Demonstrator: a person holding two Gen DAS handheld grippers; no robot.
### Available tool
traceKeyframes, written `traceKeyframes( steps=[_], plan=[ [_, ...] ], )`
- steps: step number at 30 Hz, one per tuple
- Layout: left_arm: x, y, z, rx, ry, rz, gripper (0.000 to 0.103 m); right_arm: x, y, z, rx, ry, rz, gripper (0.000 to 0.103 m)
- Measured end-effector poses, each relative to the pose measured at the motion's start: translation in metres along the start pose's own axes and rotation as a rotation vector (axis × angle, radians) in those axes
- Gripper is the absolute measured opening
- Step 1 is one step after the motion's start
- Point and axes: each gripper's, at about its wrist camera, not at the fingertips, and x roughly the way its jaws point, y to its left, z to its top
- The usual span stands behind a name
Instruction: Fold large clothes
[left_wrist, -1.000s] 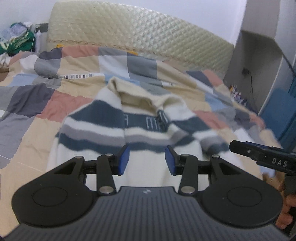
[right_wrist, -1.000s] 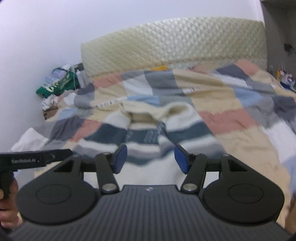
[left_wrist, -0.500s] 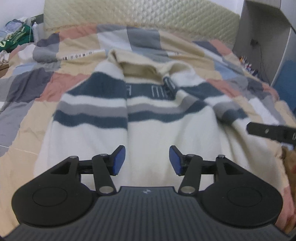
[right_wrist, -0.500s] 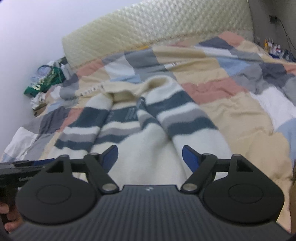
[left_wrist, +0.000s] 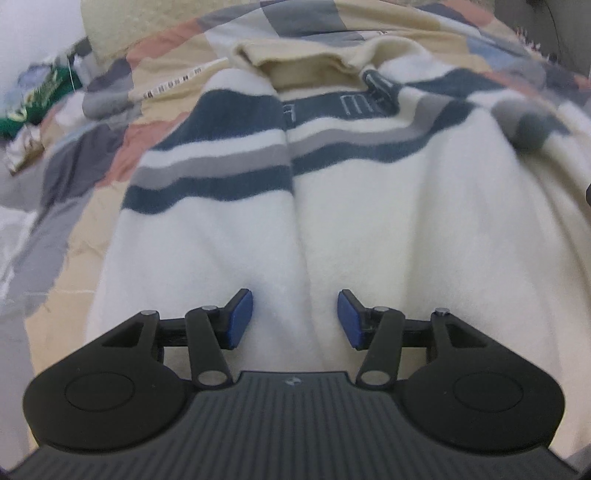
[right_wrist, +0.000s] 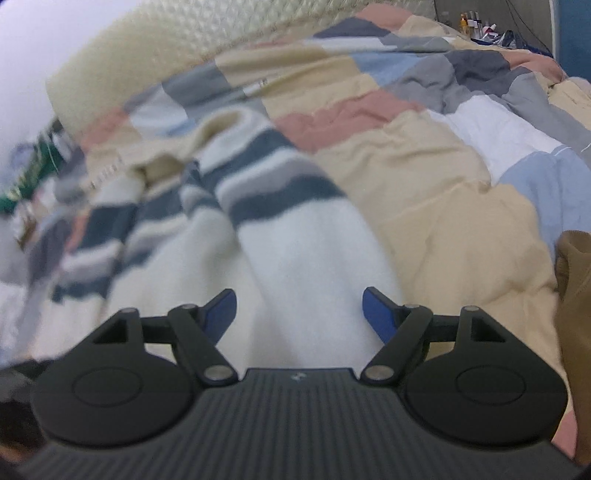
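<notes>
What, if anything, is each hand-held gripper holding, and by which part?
Nothing. The left hand-held gripper and right hand-held gripper both stand open above the white lower part of the striped sweater, their pads clear of the cloth.

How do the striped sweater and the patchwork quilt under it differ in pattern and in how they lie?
The striped sweater is cream with dark blue and grey bands across its upper part; the patchwork quilt is made of beige, pink, grey, blue and white blocks. The sweater looks fluffy, while the quilt looks smoother and creased. The sweater lies on top with sleeves folded inward; the quilt is spread over the bed beneath. Both are soft textiles lying fairly flat.
</notes>
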Motion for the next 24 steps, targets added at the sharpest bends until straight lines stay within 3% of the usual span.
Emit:
traceKeyframes(
  steps=[7,10,12,19,24],
  plan=[
    [0.000,0.003,-0.002,0.055,-0.006,0.065,0.015,0.014,-0.020,-0.003,0.046,0.037,-0.065,0.045],
    [-0.010,0.012,0.002,0.035,-0.017,0.064,0.011,0.014,-0.020,0.002,0.035,0.048,-0.039,0.015],
    [-0.019,0.027,0.009,0.013,-0.032,0.067,0.011,0.005,-0.018,0.011,0.000,0.012,-0.051,0.009],
    [-0.044,0.140,0.054,-0.165,-0.048,0.094,0.010,-0.031,-0.031,0.065,-0.025,-0.130,-0.031,0.008],
    [-0.036,0.227,0.100,-0.227,-0.056,0.229,0.010,-0.033,-0.043,0.131,-0.090,-0.207,-0.091,0.008]
  ],
)
